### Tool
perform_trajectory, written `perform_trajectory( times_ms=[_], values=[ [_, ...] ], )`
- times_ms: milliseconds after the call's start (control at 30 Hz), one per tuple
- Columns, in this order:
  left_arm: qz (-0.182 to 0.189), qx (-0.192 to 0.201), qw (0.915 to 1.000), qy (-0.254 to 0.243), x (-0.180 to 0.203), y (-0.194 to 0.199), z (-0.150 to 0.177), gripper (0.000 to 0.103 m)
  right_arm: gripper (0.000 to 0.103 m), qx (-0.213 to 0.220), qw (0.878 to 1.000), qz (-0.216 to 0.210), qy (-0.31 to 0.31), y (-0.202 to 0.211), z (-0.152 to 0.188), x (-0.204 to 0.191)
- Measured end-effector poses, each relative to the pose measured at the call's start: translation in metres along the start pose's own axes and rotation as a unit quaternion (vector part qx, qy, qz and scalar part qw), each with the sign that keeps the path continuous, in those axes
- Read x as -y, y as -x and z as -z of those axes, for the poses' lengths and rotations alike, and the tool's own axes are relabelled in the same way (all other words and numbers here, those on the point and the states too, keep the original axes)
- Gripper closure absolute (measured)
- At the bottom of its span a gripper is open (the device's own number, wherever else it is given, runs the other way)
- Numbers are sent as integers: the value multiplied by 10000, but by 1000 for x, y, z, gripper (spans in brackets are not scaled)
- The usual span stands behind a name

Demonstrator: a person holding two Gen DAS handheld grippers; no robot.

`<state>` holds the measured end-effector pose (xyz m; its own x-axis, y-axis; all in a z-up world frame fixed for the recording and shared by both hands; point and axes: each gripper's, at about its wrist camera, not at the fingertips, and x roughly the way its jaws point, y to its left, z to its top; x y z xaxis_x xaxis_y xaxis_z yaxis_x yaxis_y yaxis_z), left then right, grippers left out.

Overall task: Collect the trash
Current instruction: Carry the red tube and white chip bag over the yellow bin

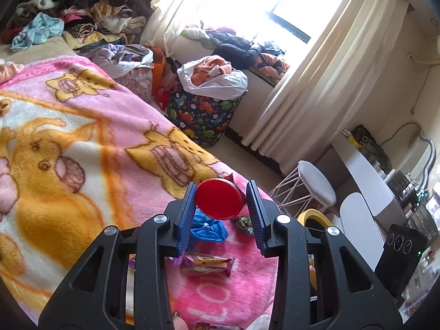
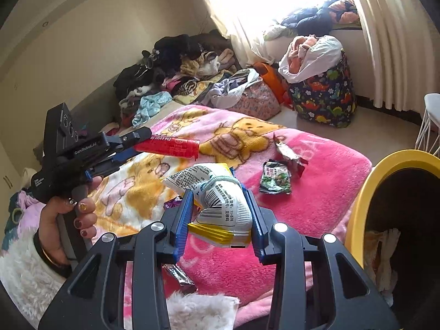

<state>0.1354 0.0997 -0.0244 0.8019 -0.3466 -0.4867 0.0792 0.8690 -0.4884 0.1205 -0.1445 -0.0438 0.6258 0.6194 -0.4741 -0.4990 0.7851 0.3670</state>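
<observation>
Trash, held items: red tube (image 2: 169, 146) in the left gripper (image 1: 221, 202); white-and-yellow snack packet (image 2: 220, 206) in the right gripper (image 2: 220, 209).
Left gripper state: closed on the red tube, gripped near one end; in the left wrist view the round red end sits between the blue pads (image 1: 187, 209).
Right gripper state: closed on the snack packet, which is crumpled between the pads and sticks out forward of them, barcode side up.
Reason for hold: both items hang clear of the blanket (image 2: 316, 192), judged ready for carrying to the bin.
Bin: yellow-rimmed bin (image 2: 365, 192) stands beside the bed at the right edge of the right wrist view, dark inside, pale scraps at the bottom.
Position relative to bin: the snack packet is near the rim but not over the opening; the red tube is farther off, on the left.
Trash, remaining on bed: green wrapper (image 2: 275, 181) and a red-silver wrapper (image 2: 288, 151) lie flat on the blanket between the right gripper and the bin; a blue crumpled piece (image 1: 207, 228) and a purple wrapper (image 1: 206, 265) lie under the left gripper.
Task progress: judged partial; several pieces remain uncollected.
Risk: the tube is held by one end and may tilt.
</observation>
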Motion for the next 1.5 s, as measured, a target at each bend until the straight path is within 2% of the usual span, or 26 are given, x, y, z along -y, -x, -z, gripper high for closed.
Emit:
perform_trajectory(
  times_ms=[667,1500],
  values=[
    [277,-156,9980,-540,65,-17,13,74,67,484,9976,305,-395,41,-5,36],
    [545,-425,9929,-972,119,-37,34,74,67,867,9890,675,-995,77,0,82]
  ],
)
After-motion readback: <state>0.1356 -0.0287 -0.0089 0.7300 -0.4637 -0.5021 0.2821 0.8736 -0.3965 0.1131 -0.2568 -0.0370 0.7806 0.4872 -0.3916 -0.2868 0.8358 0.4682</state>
